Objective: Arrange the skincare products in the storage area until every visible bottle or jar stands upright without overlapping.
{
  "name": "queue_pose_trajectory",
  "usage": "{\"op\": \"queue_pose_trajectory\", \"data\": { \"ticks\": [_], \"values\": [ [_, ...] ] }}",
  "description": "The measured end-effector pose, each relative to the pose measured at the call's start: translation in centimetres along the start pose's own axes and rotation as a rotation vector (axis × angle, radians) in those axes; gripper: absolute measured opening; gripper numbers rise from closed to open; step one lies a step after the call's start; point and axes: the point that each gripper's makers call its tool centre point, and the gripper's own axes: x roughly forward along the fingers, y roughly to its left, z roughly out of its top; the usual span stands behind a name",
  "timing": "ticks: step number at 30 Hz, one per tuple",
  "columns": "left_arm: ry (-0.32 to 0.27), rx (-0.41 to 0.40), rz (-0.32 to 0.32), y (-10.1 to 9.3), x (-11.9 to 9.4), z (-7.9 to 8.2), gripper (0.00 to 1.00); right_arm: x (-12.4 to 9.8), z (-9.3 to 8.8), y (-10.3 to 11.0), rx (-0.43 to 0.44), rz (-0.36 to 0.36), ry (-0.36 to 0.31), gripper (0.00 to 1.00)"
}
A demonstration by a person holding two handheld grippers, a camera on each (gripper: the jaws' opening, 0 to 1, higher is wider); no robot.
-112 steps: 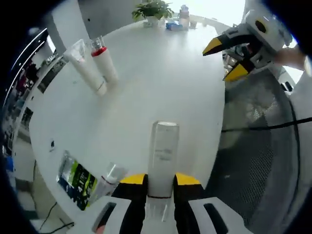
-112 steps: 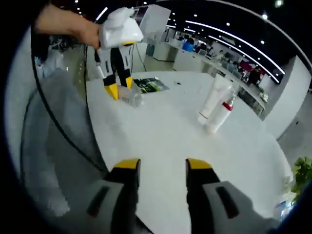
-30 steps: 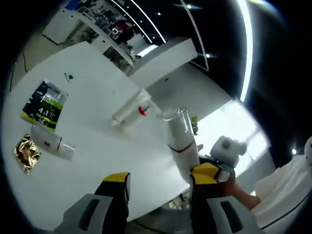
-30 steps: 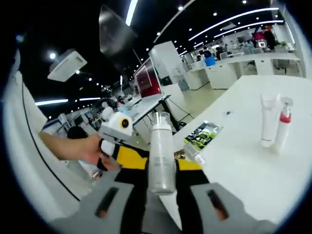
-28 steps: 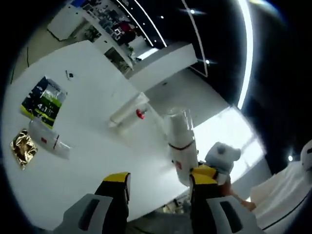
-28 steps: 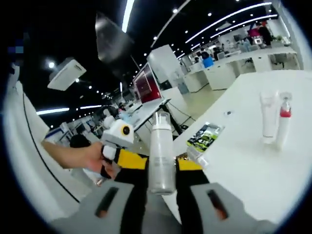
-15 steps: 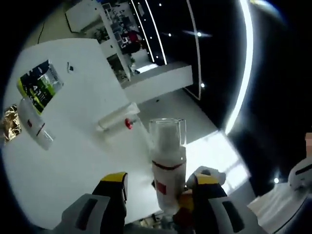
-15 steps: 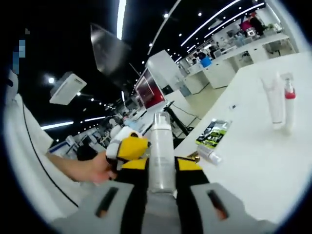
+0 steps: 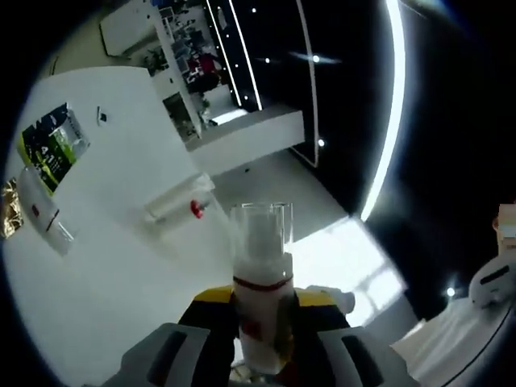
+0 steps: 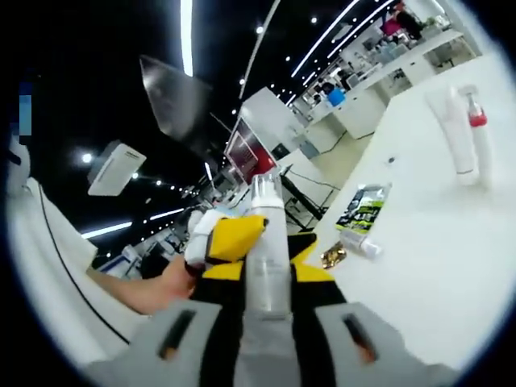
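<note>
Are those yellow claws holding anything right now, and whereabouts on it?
Both close on one clear-capped bottle: the left gripper clamps its lower body, and the right gripper clamps around its body too.

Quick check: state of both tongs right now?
Left tongs: shut on the clear-capped bottle.
Right tongs: shut on that same bottle, opposite end.

The bottle (image 9: pixel 260 298) was white with a clear cap and red band; the sachet (image 9: pixel 47 147) green and black; the desk (image 10: pixel 451 250) white.
</note>
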Motion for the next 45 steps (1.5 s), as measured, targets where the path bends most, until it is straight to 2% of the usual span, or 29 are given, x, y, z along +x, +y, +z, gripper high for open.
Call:
{"op": "queue_pose_trajectory", "data": {
  "ticks": [4,9,13,15,16,19,20,21,24,29,35,42,45],
  "values": [
    [0.017,0.018,0.001,0.1,-0.2,-0.3,0.26,0.1,-0.4,0.0,-0.020,0.003,0.027,0.21],
    [0.069,0.054,0.035,0.6,-0.1,-0.9,0.25,0.2,-1.1,-0.4,-0.034,-0.005,0.077,0.22],
    [0.142,0.109,0.116,1.9,-0.1,-1.7,0.25,0.3,-1.9,-1.3,-0.210,-0.084,0.172,0.24],
    [0.158,0.124,0.128,2.1,-0.1,-1.9,0.25,0.3,-2.0,-1.4,-0.250,-0.101,0.191,0.26],
    [0.178,0.143,0.183,2.9,-0.1,-2.1,0.25,0.3,-2.2,-2.0,-0.315,-0.150,0.230,0.27],
    [0.193,0.156,0.220,3.3,0.0,-2.2,0.25,0.4,-2.0,-2.3,-0.395,-0.188,0.255,0.28],
    [0.199,0.164,0.268,3.8,0.1,-2.2,0.25,0.6,-2.0,-2.5,-0.478,-0.217,0.294,0.29],
    [0.186,0.162,0.269,3.7,0.2,-1.9,0.25,0.5,-2.3,-2.7,-0.515,-0.236,0.326,0.29],
    [0.188,0.175,0.287,3.7,0.3,-1.7,0.25,0.6,-2.3,-3.0,-0.593,-0.284,0.357,0.31],
    [0.168,0.206,0.333,4.0,0.2,-1.1,0.25,1.0,-2.2,-3.3,-0.603,-0.328,0.358,0.30],
    [0.154,0.200,0.346,4.4,-0.1,-1.1,0.25,1.0,-2.4,-4.0,-0.652,-0.365,0.420,0.27],
    [0.157,0.209,0.355,4.6,-0.1,-1.2,0.26,0.7,-2.4,-4.6,-0.661,-0.374,0.450,0.23],
    [0.156,0.214,0.334,4.3,0.1,-1.3,0.26,0.3,-1.9,-4.4,-0.611,-0.343,0.416,0.22]
  ]
}}
